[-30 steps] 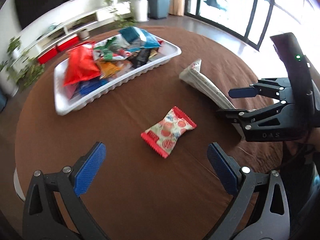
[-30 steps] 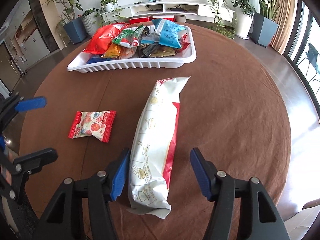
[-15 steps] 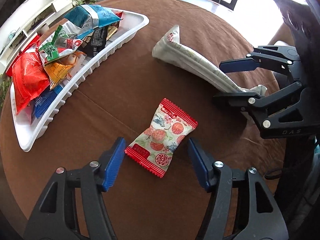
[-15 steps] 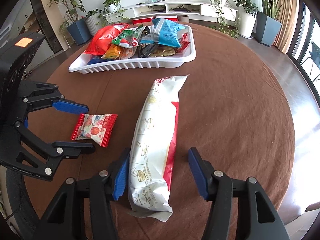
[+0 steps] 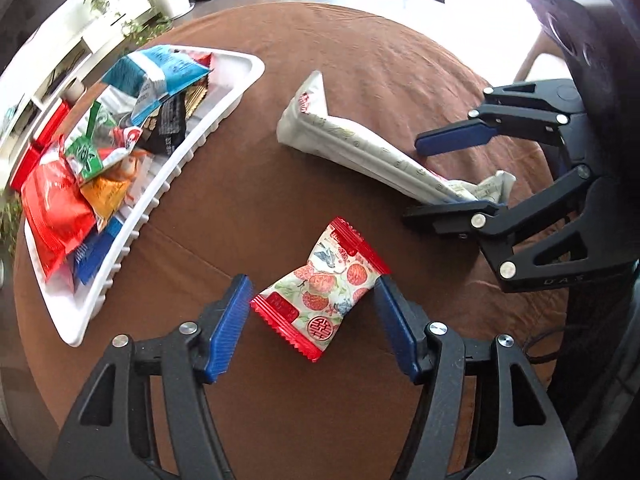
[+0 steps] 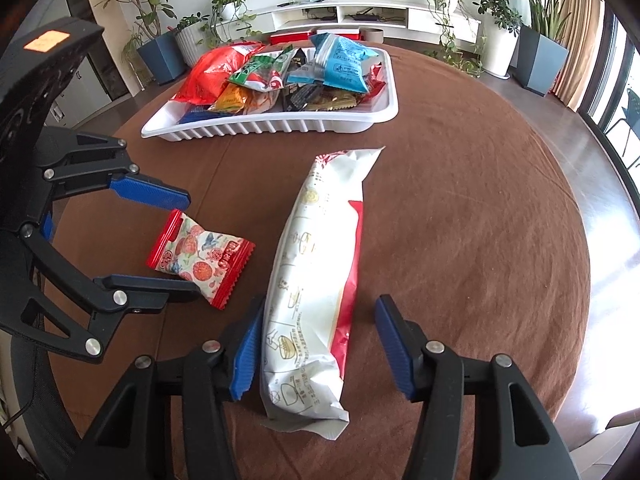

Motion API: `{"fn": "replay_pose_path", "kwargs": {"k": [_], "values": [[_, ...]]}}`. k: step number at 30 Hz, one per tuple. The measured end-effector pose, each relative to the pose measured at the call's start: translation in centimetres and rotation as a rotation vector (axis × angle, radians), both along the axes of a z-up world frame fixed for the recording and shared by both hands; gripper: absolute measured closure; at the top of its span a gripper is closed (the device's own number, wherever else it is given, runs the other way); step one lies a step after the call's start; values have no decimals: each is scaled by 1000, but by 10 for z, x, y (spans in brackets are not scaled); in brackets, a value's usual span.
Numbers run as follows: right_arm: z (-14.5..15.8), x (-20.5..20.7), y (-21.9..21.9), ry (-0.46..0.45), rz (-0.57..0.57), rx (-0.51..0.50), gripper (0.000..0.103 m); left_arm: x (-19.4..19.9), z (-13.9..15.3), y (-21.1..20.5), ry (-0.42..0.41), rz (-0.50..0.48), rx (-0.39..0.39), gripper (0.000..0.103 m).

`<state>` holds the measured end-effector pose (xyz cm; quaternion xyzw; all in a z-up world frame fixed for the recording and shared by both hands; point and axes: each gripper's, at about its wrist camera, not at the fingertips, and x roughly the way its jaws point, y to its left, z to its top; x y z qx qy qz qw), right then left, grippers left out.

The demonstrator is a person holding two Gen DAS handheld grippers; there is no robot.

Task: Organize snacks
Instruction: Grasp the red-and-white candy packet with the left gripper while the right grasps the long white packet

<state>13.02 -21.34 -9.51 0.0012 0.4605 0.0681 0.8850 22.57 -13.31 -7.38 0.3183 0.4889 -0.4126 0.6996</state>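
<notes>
Brown cloth, soft and faintly creased, covers the round desk (image 6: pixel 460 208), with potted plants and a low white shelf behind it. Largest on the cloth is a white plastic tray (image 6: pixel 280 130) with ribbed walls, heaped with crinkly snack bags in red, green, orange, blue and black. Nearer lies a long white packet (image 6: pixel 320 280) with a red stripe and printed line drawings — pillow-shaped, its far end pinched flat. The right claw (image 6: pixel 316 350) stands open around the near end of this packet; its left ridged blue pad touches the wrapper, while the right pad is clear of it. Well to the left rests a small candy pouch (image 5: pixel 324 294), glossy, printed with red fruit and flowers, its two ends crimped into red sawtooth seals. The left claw (image 5: pixel 310 320) brackets this pouch with both blue pads at its edges — whether they actually press on it I cannot tell.
</notes>
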Motion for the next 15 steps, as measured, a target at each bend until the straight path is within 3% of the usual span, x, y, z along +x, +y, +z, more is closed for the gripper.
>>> {"fn": "replay_pose_path", "kwargs": {"k": [13,15], "values": [[0,-1,1,1,13,-2,45,-1,-9,-35,-13,-100,92,40],[0,-1,0,3,16,-1,45,-12,-15,-37,-7,-116,109,44]]}}
